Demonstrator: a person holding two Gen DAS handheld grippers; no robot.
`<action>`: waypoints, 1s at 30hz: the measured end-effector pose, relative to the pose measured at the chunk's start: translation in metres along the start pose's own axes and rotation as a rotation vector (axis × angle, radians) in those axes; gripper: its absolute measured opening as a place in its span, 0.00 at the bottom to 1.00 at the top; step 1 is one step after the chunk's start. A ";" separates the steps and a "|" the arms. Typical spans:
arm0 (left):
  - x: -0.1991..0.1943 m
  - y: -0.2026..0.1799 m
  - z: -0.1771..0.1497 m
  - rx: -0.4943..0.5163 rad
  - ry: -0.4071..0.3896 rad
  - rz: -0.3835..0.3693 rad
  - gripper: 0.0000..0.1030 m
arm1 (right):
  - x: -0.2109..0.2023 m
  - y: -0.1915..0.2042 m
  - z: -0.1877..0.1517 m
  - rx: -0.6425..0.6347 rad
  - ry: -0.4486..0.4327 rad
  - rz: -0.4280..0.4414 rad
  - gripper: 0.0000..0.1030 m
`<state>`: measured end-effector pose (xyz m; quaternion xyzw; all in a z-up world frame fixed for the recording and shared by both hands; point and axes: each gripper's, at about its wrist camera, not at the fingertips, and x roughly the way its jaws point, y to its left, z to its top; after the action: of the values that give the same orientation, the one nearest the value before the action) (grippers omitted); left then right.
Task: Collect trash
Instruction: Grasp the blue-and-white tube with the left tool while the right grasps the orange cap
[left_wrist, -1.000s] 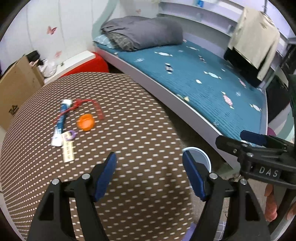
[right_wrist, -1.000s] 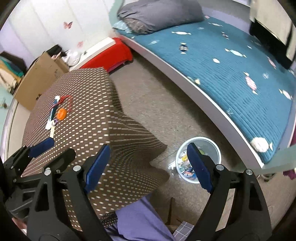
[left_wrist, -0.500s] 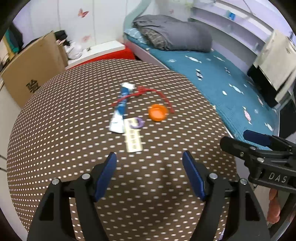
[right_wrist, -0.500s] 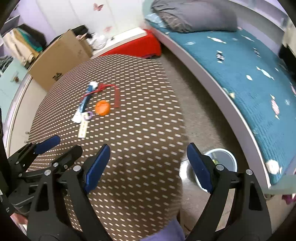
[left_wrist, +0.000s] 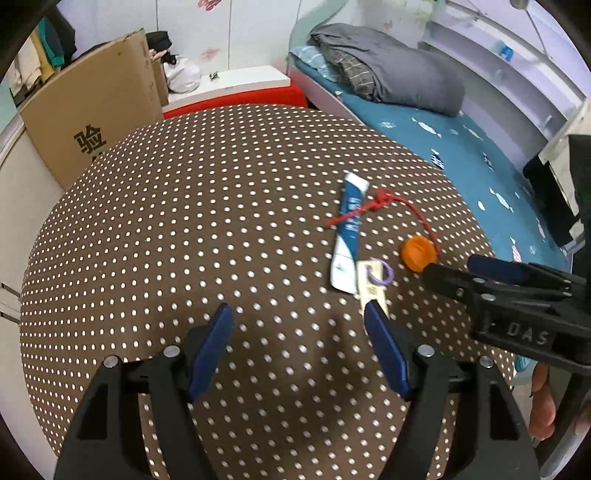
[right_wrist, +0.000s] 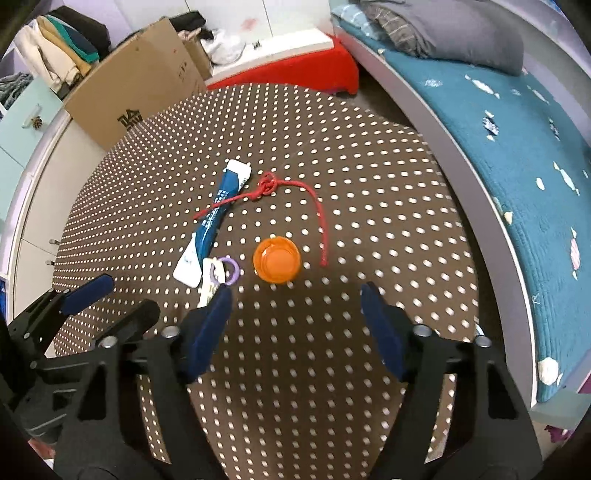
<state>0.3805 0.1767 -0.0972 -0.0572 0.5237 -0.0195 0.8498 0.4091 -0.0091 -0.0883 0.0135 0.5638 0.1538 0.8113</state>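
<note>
On the brown dotted tablecloth (left_wrist: 184, 221) lies a small heap of trash: a blue-and-white wrapper (left_wrist: 349, 229) (right_wrist: 218, 206), a knotted red string (left_wrist: 384, 199) (right_wrist: 273, 184), an orange cap (left_wrist: 415, 253) (right_wrist: 277, 260), a purple ring (left_wrist: 389, 273) (right_wrist: 236, 273) and a cream tag (left_wrist: 371, 291) (right_wrist: 208, 288). My left gripper (left_wrist: 297, 321) (right_wrist: 129, 295) hovers open, its right finger over the tag's near end. My right gripper (right_wrist: 295, 295) (left_wrist: 450, 269) hangs just short of the orange cap. Its jaws are closing and nothing is between them.
A cardboard box (left_wrist: 92, 122) stands past the table's far left edge. A low red cabinet (left_wrist: 240, 99) sits behind the table. The bed (left_wrist: 461, 147) with a teal cover and a grey blanket (left_wrist: 388, 74) runs along the right. A hand (left_wrist: 543, 406) shows at lower right.
Both grippers have swung from the table's bed-side edge to over the table. The trash now sits close ahead of them, the floor bin has left view, and the right jaws stand narrower.
</note>
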 end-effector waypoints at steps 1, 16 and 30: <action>0.005 0.000 0.004 -0.005 0.006 -0.007 0.70 | 0.004 0.001 0.002 -0.002 0.006 -0.006 0.64; 0.047 -0.035 0.044 0.030 -0.027 0.004 0.35 | -0.014 -0.030 0.008 0.060 -0.037 0.049 0.29; -0.010 -0.032 0.015 0.047 -0.127 0.028 0.10 | -0.061 -0.061 -0.023 0.116 -0.105 0.046 0.29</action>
<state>0.3901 0.1467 -0.0774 -0.0311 0.4687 -0.0161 0.8827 0.3833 -0.0867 -0.0533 0.0815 0.5281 0.1386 0.8338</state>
